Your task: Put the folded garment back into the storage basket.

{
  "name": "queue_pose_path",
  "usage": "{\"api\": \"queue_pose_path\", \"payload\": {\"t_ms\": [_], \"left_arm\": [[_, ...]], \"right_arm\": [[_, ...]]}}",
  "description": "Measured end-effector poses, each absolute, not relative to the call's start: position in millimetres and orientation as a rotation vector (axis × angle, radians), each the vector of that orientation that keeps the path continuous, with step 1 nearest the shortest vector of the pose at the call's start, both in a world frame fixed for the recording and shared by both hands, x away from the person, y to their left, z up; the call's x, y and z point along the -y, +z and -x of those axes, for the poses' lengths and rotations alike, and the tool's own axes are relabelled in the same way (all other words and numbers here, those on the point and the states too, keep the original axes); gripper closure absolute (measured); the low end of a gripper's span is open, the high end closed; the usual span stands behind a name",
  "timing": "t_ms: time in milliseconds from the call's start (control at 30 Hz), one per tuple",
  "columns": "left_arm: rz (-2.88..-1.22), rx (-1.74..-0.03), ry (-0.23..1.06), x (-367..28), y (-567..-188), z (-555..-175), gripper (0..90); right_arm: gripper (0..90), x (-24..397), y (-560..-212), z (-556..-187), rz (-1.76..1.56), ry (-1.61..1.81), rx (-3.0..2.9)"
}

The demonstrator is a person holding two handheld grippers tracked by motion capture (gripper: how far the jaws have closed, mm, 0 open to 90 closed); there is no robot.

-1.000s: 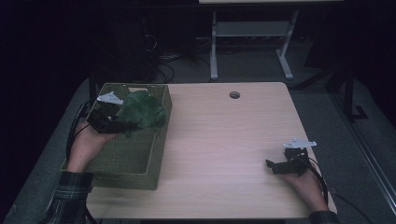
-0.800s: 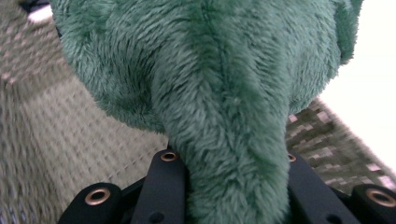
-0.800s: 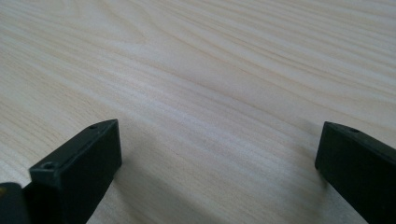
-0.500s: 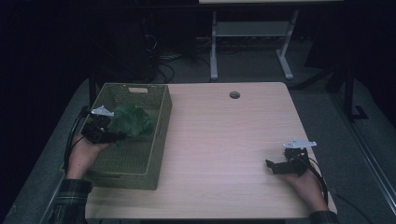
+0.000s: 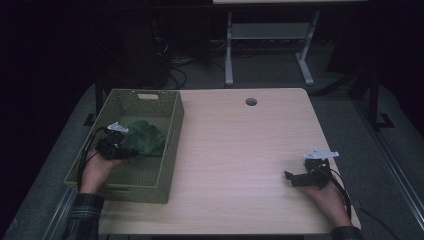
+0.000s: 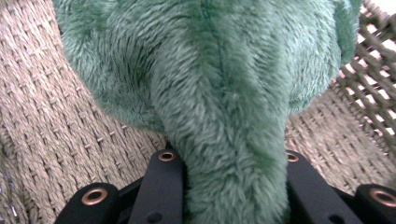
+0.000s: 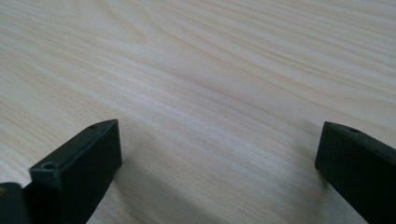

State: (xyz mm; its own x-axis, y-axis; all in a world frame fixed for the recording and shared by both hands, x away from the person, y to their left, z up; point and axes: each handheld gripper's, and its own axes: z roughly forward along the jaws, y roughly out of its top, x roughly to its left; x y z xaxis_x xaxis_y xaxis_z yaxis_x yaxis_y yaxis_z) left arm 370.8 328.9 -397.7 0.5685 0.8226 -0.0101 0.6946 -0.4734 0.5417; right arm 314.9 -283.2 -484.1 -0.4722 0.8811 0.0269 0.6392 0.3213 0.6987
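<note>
A green plush toy (image 5: 145, 137) lies low inside the woven olive basket (image 5: 172, 145) at the table's left. My left gripper (image 5: 120, 150) reaches into the basket from its left side and is shut on a fold of the toy. In the left gripper view that plush fold (image 6: 210, 93) is squeezed between the two black jaws of my left gripper (image 6: 229, 156), with the basket's wicker floor behind. My right gripper (image 5: 295, 177) rests at the table's near right, pointing left. In its own view my right gripper (image 7: 219, 135) stands open over bare wood.
The light wooden table (image 5: 240, 150) has a round cable hole (image 5: 251, 101) near its far edge. Beyond the table stand a white metal frame (image 5: 270, 45) and dark cables on the floor. The basket's walls hem in the left hand.
My left gripper has come down with the plush toy from above the basket's rim to low inside the basket, shifting toward the near side. The right gripper has stayed put.
</note>
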Motion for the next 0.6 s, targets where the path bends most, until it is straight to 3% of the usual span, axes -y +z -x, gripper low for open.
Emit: {"api": "queue_pose_path", "payload": {"t_ms": [367, 600], "left_arm": [[-2.352, -1.228, 0.294, -326.2, -405.6, -373.4, 62.0], [-2.386, -1.230, 0.313, -324.8, -410.1, -373.9, 34.9]], "right_arm": [[0.2, 282.9, -484.1, -314.6, -1.357, 0.933, -2.232], [0.2, 282.9, -484.1, -314.5, -1.357, 0.933, -2.233]]}}
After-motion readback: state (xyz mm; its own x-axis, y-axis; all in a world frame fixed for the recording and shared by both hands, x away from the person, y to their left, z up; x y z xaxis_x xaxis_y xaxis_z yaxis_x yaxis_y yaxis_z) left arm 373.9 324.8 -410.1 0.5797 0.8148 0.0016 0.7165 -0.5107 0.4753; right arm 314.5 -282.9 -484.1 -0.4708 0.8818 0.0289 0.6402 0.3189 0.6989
